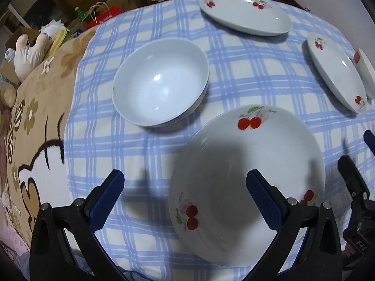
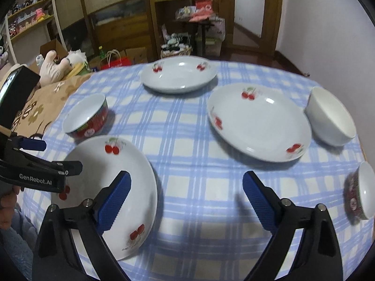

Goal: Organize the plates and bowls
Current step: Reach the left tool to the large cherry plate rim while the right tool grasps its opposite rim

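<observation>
Three white plates with red cherries lie on the blue checked cloth: a near one [image 1: 248,182] [image 2: 110,192], a middle one [image 1: 335,70] [image 2: 257,121] and a far one [image 1: 243,11] [image 2: 178,77]. A bowl, white inside and red outside [image 1: 159,86] [image 2: 85,117], stands at the left. A plain white bowl [image 2: 330,117] and a patterned bowl [image 2: 361,192] stand at the right. My left gripper [image 1: 185,194] is open over the near plate's left rim. My right gripper [image 2: 186,199] is open, above the cloth, right of the near plate.
The checked cloth [image 2: 192,164] covers a round table. A brown flowered blanket [image 1: 35,121] and plush toys [image 1: 30,49] lie off its left edge. Shelves, boxes and bags stand behind. A doorway [image 2: 248,11] is at the back right.
</observation>
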Demonstrator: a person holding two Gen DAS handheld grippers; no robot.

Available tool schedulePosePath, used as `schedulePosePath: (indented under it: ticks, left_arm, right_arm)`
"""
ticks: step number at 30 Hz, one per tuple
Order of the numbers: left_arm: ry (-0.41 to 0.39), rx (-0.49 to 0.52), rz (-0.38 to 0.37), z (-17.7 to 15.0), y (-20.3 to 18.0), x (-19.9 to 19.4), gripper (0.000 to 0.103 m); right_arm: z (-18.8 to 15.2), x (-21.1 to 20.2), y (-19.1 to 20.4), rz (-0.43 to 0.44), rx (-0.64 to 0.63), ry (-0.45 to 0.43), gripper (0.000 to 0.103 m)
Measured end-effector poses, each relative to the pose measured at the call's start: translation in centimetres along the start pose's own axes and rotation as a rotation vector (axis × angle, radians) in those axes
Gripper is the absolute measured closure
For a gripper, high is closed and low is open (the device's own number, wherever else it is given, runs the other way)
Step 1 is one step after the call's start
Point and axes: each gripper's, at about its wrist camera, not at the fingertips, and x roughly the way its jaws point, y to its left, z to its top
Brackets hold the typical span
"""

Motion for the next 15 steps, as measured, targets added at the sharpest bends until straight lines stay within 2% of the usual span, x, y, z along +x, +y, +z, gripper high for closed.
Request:
schedulePosePath:
  ticks: [2,6,8,10,11,14,15]
  left_arm:
    - [0.016,-0.006,0.005,-0.1,0.1,0.5,0.001]
    - [0.040,0.014,0.047,-0.3,-0.3,1.4,0.001]
    - [0.049,0.026,0.064,-0.5,-0.5,1.6,0.001]
    - [0.057,0.030,0.058,-0.7,-0.7,1.7,0.001]
    - [0.064,0.031,0.055,-0.7,-0.6,1.9,0.001]
    - [0.092,0.025,0.045,-0.8,-0.7,2.6,0.015]
    - [0.093,0.023,0.043,-0.7,-0.7,2.8,0.015]
  right_arm:
    - [-0.2,0.5,0.2,0.005,-0.006,0.009,0.004]
    - [-0.7,1.7,0.7,0.017,-0.025,0.051,0.025]
    - [-1.0,2.2,0.8,0.021,-0.028,0.066,0.028]
    - [-1.3,2.4,0.8,0.020,-0.024,0.067,0.040]
    - [-1.4,2.4,0.7,0.020,-0.022,0.065,0.052]
    - [-1.5,2.4,0.8,0.034,-0.013,0.065,0.059]
    - [-1.5,2.3,0.8,0.040,-0.012,0.066,0.062]
